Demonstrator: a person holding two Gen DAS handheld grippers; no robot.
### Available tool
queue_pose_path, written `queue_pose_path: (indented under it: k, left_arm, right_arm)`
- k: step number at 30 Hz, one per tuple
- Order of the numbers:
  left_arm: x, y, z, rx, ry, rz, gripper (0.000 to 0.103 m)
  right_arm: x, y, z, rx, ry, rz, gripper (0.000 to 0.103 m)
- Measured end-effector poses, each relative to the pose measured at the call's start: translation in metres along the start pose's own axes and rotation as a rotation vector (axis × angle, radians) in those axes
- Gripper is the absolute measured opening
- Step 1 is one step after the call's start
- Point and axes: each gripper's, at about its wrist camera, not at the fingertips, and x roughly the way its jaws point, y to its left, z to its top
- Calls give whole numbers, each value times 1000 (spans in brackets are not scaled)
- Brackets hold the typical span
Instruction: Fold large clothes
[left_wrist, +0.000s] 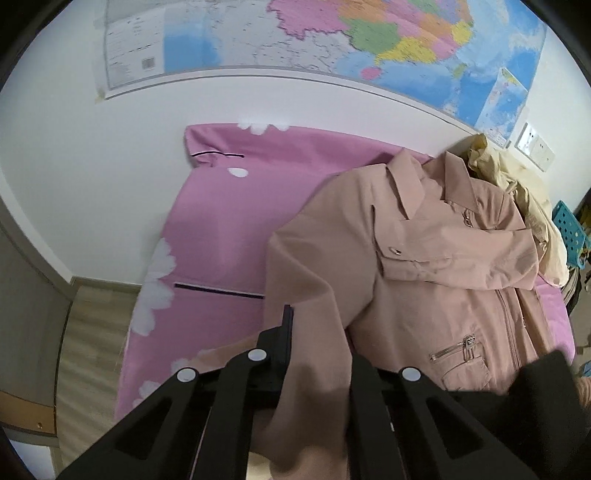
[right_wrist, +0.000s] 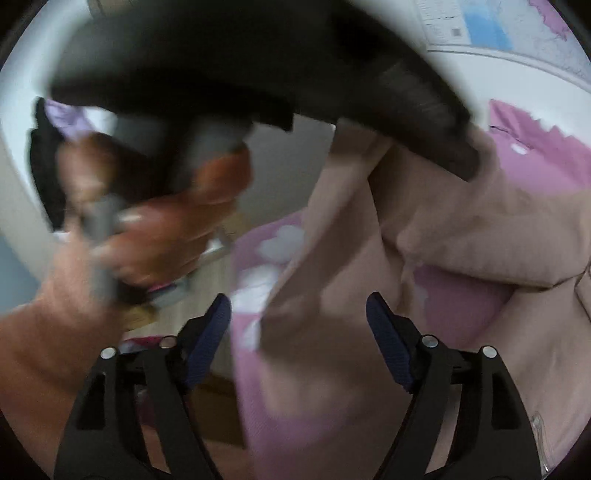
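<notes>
Here the left tongs (left_wrist: 314, 369) pinch the pink jacket's (left_wrist: 424, 266) sleeve, while the right tongs (right_wrist: 299, 317) stand spread.

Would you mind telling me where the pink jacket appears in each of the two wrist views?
Left wrist: pink jacket fills centre and right, collar at top.
Right wrist: it spreads blurred across the right half.
Shared landmark: the pink floral bedsheet under it.
</notes>
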Motion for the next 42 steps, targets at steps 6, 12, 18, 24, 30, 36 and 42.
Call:
queue_pose_path:
  k: [6, 12, 18, 24, 30, 36, 42]
  left_arm:
    - [-16, 12, 10, -57, -60, -62, 6]
    - [-61, -6, 19, -42, -240, -209, 47]
    - [-56, -39, 31, 36, -275, -182, 47]
    - [19, -60, 34, 83, -109, -132, 53]
    - [102, -75, 28, 110, 89, -64, 56]
    - [120, -76, 30, 105, 101, -52, 56]
    - [122, -85, 35, 114, 82, -36, 36]
  right_arm:
    - [-33, -16, 5, 32, -55, 86, 2]
    - [-172, -55, 20, 72, -220, 72, 2]
    - [-291, -130, -26, 225, -222, -192, 2]
    - [-303, -205, -101, 510, -131, -396, 20]
    - [-309, -225, -141, 572, -216, -410, 79]
    - [-322, -204, -171, 465, -205, -454, 91]
    - [-324, -168, -193, 350, -194, -481, 97]
